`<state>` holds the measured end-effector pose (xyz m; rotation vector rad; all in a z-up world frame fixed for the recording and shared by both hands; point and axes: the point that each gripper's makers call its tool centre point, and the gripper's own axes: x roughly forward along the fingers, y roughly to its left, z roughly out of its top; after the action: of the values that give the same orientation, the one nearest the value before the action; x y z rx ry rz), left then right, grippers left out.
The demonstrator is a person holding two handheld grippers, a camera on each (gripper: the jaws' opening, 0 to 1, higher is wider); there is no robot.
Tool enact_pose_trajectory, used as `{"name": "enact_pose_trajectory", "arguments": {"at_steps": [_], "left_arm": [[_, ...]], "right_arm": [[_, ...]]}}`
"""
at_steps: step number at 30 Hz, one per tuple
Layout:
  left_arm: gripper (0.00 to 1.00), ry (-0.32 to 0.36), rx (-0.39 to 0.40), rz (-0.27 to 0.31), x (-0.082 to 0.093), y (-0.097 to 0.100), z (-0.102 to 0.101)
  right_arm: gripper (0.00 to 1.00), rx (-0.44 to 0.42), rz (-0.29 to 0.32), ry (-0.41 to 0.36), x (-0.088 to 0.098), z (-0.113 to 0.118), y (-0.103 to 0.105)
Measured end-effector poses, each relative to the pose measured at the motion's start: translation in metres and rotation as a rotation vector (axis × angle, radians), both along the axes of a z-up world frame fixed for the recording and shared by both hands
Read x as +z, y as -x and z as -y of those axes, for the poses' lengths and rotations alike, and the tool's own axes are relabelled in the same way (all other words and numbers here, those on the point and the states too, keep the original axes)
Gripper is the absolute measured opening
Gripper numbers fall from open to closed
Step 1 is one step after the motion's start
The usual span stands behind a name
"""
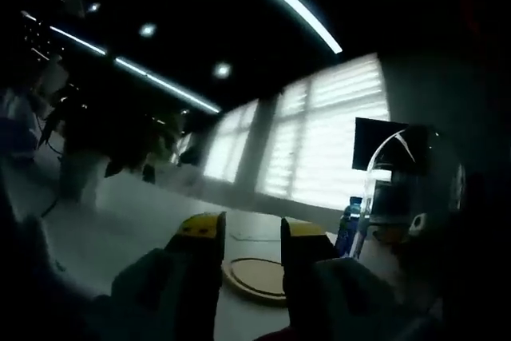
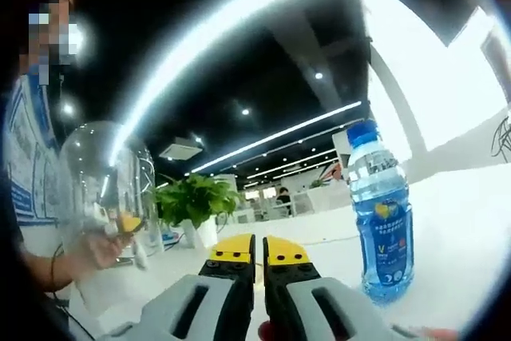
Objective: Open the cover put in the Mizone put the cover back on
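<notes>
1. Your right gripper [image 2: 259, 255] sits lowest in the right gripper view, yellow-tipped jaws pressed nearly together, pinching nothing.
2. Your left gripper [image 1: 251, 233] has its jaws spread, nothing between them, pointing over the round wooden base [image 1: 254, 277] on the table [image 1: 128, 213].
3. Mizone bottle [image 2: 382, 213] stands upright just right of the right jaws; only a "V" is readable on its label.
4. A hand [image 2: 100, 249] holds the clear dome cover [image 2: 108, 189] off to the left.

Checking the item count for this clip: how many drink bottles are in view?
1. The blue Mizone bottle stands upright on the white table, right of the right gripper; in the left gripper view it peeks out beside the clear dome cover. Others may be hidden.
</notes>
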<state>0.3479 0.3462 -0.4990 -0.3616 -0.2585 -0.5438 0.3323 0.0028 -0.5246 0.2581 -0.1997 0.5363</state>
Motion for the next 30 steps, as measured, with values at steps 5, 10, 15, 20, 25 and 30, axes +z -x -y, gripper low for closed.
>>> {"name": "enact_pose_trajectory", "arguments": {"at_steps": [5, 10, 15, 20, 25, 30], "left_arm": [[0.25, -0.085, 0.072, 0.015, -0.005, -0.005, 0.000], [0.20, -0.122, 0.048, 0.035, -0.006, -0.002, 0.013], [0.12, 0.045, 0.067, 0.032, 0.006, -0.001, -0.005], [0.12, -0.027, 0.101, 0.050, 0.004, -0.002, -0.006], [0.05, -0.090, 0.146, 0.064, 0.006, 0.000, -0.008], [0.05, -0.109, 0.143, 0.117, 0.012, 0.006, -0.004]], "right_arm": [[0.00, 0.028, 0.035, 0.134, -0.008, -0.013, 0.003], [0.00, 0.038, 0.012, 0.121, -0.011, -0.015, 0.001], [0.00, -0.029, 0.023, 0.064, -0.003, -0.004, -0.002], [0.00, -0.007, 0.032, 0.087, -0.004, -0.010, 0.000], [0.00, -0.006, 0.041, 0.042, 0.004, -0.010, 0.005], [0.00, -0.019, 0.045, 0.009, 0.008, -0.002, 0.005]]}}
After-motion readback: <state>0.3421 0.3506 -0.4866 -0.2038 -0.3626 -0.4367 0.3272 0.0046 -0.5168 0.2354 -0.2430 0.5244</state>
